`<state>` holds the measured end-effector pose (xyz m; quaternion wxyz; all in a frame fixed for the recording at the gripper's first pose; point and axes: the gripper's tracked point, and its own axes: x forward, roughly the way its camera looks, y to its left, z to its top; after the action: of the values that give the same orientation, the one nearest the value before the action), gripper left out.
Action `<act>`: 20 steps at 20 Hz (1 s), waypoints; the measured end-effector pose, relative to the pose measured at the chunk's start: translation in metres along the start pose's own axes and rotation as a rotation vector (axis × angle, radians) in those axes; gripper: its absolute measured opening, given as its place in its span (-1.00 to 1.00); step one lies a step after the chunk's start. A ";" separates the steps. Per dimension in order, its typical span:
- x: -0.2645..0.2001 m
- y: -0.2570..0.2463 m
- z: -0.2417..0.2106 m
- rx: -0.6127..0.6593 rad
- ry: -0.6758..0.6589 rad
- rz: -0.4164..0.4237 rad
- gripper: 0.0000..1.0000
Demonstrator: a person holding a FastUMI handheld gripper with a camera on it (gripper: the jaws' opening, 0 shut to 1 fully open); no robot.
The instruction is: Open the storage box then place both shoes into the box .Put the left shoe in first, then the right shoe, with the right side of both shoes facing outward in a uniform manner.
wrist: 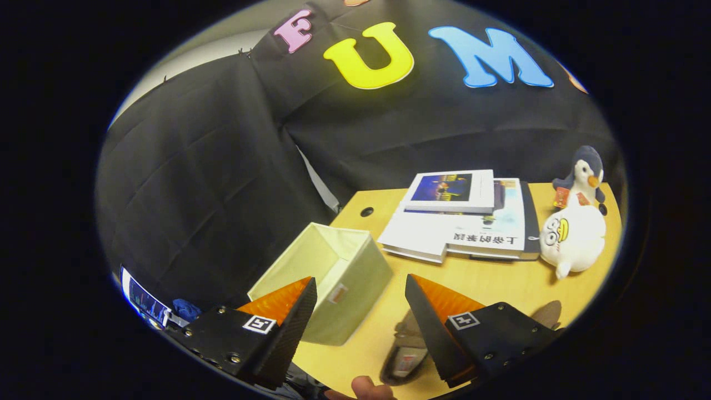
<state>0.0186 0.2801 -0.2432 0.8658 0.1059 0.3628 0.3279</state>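
Your hand-held gripper (361,311) is wide open, fingers spread apart w/ nothing between them, hovering over the bench (500,283). Storage box (328,278), pale fabric, sits open-topped near the bench's edge, just ahead of your left finger, which overlaps its near corner in the view. Inside looks empty as far as you can see. One shoe (408,350) lies on the bench below, between the fingers, partly hidden by the right one; another brownish bit (547,314) peeks out beyond the right finger, can't tell what it is. Stack of books (466,222) sits beyond the box, w/ a penguin plush (577,222) beside it. A fingertip (366,386) shows at the bottom.
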 end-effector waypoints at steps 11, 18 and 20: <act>0.003 -0.068 -0.117 0.027 0.186 -0.145 0.94; 0.021 -0.096 -0.173 -0.013 0.362 -0.210 0.94; 0.029 -0.109 -0.177 -0.034 0.382 -0.253 0.94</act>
<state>-0.0367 0.2062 -0.4318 0.8174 -0.0188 0.5248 0.2368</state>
